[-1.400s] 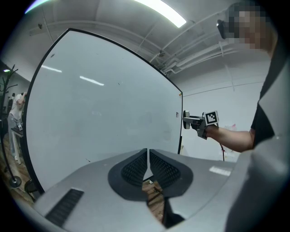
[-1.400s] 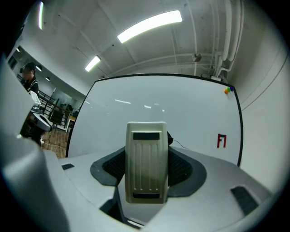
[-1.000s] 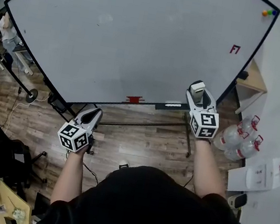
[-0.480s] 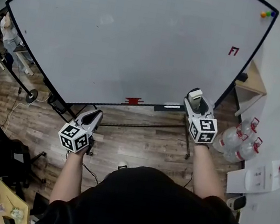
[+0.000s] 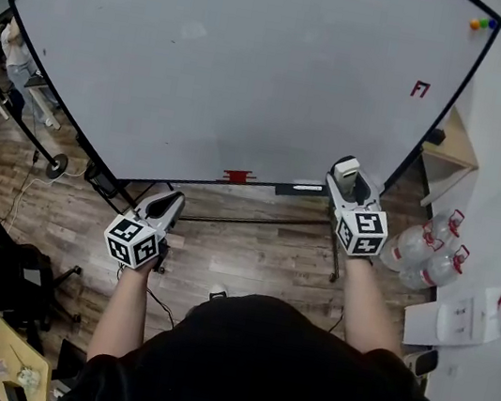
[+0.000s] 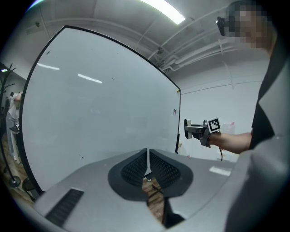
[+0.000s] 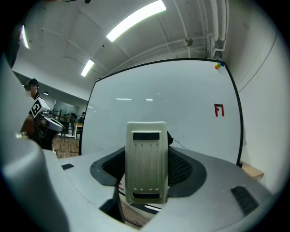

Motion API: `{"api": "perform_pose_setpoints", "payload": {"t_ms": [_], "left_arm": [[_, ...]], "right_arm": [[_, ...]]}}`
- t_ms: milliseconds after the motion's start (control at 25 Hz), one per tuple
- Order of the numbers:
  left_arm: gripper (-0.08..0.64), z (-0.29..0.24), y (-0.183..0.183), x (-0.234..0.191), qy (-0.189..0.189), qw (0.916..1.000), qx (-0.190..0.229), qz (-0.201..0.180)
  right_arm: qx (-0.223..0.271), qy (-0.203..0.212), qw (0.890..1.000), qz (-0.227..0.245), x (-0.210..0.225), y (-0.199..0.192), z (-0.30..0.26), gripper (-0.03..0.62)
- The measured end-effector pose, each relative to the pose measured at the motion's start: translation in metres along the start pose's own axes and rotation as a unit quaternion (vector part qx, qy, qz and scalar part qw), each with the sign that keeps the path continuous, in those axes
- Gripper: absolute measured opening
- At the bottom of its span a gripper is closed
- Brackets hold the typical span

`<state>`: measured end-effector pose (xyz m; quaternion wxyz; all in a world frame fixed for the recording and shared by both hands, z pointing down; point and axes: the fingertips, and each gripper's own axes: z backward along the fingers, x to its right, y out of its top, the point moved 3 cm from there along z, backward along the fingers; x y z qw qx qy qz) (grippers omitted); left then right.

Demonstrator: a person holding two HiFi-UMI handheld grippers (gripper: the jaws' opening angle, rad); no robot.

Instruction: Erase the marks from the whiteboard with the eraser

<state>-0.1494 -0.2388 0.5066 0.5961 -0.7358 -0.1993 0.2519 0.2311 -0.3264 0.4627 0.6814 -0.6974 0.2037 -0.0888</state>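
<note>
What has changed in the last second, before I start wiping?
The right gripper, shut on the eraser, moved slightly down in the head view, toward the person. Nothing was taken hold of or let go. The left gripper stayed low and shut on nothing; the red mark is still on the whiteboard.

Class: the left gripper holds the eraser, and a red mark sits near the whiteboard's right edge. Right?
Wrong gripper: the right gripper holds the eraser, as the right gripper view shows. The left gripper is shut, empty. The red mark is near the whiteboard's right edge.
</note>
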Motion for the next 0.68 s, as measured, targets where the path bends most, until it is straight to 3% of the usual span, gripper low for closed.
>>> {"api": "perform_pose_setpoints", "payload": {"t_ms": [680], "left_arm": [[0.027,-0.02,-0.001,0.012,-0.011,0.9999,-0.004,0.003]], "right_arm": [[0.004,0.021,1.0,-0.016,0.001,-0.005,0.0,0.247]]}}
